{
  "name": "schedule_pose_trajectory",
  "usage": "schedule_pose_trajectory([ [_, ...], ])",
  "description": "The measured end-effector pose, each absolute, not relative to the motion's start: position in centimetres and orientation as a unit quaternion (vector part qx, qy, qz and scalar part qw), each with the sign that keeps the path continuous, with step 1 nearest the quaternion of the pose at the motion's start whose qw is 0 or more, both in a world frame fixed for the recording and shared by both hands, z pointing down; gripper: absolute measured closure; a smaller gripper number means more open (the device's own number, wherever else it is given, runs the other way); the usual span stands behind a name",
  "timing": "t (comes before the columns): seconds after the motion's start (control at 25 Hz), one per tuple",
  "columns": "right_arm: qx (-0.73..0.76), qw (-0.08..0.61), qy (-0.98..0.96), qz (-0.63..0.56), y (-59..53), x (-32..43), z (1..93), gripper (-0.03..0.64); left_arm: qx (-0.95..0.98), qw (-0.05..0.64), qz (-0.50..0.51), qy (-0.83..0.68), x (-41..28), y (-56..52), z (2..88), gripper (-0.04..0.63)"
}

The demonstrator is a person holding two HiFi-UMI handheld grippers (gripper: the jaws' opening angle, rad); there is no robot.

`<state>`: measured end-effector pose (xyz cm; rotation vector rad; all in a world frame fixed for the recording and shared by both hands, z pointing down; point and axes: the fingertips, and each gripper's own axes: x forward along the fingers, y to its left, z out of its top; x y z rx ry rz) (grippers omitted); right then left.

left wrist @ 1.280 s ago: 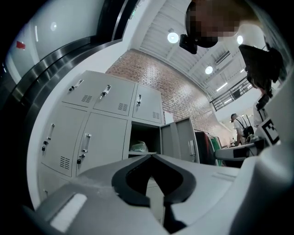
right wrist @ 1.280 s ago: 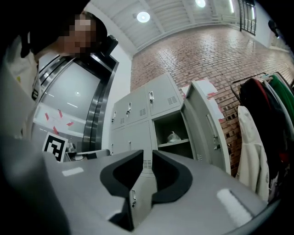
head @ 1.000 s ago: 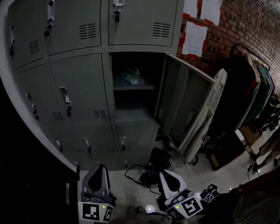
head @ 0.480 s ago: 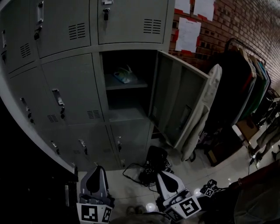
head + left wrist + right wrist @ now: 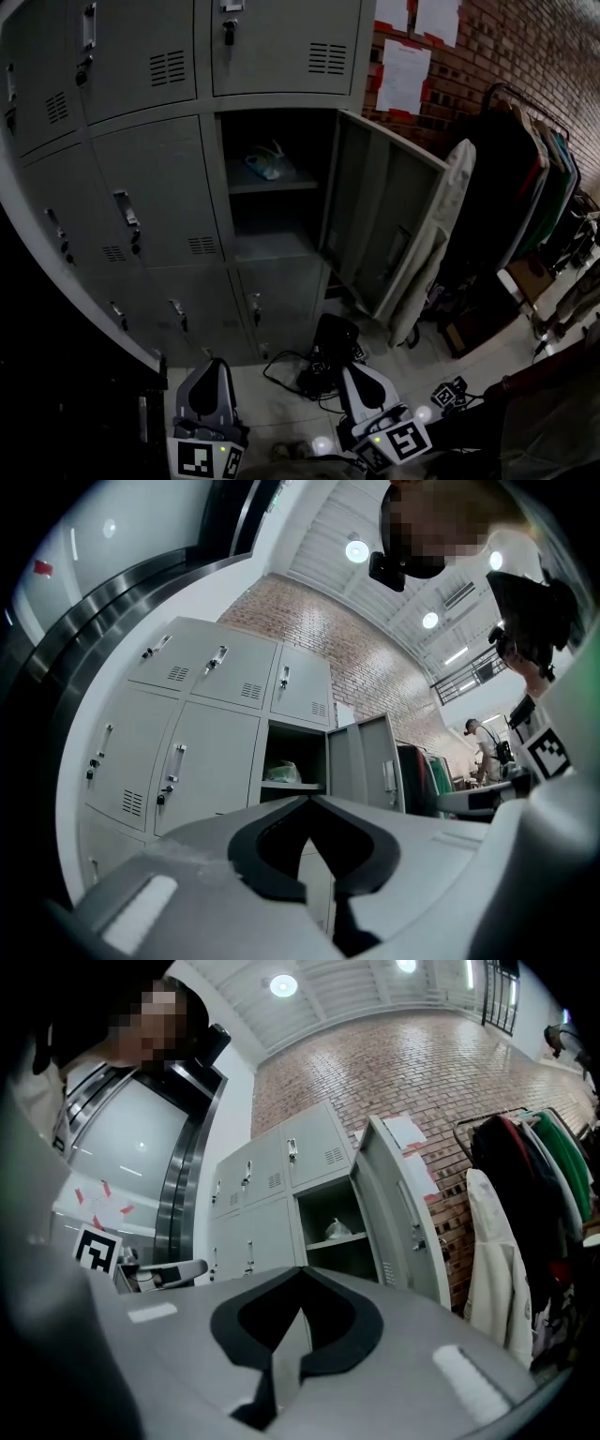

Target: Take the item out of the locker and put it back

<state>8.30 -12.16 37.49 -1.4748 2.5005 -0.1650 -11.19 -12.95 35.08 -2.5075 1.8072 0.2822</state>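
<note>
Quick status. My left claw (image 5: 214, 367) is clenched on nothing, hanging low and well out in front of the open locker (image 5: 281, 246), a bit to its left. The thing I'm after, a crumpled plastic bag (image 5: 265, 164), sits on the shelf (image 5: 281, 185) in the locker's upper half, toward the left side and nowhere near either claw. Far as I can judge, the take-out part hasn't started.

What worries me is that the bag looks thin and floppy. If I pinch only a loose corner it could slip free or tear on the way out, and whatever's inside could drop. I also need to open up before reaching in. Poke it with a closed claw and I'd just shove it to the back of the locker.

On the floor right below the locker there's a black lump with cables (image 5: 328, 349), an easy trip if I step closer. My right claw (image 5: 364, 373) is shut and empty too, low down below the locker's door (image 5: 380, 220). That door stands out to the locker's right with a pale coat (image 5: 436, 248) hanging at its outer edge. Clip either with my right arm and the door could swing in on me mid-reach, or the coat could slide off.
</note>
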Motion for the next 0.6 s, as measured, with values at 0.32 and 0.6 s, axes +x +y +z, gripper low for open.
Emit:
schedule_pose_trajectory([
  [0.32,-0.501,0.109,0.857,-0.057,-12.1,8.0,37.6,0.615,-0.803,0.024,0.082,0.590,-12.2,-12.5,35.3,0.591],
  [0.6,-0.501,0.105,0.857,-0.059,-12.1,7.7,38.0,0.615,-0.799,0.012,0.089,0.594,-12.5,-12.3,35.4,0.591],
])
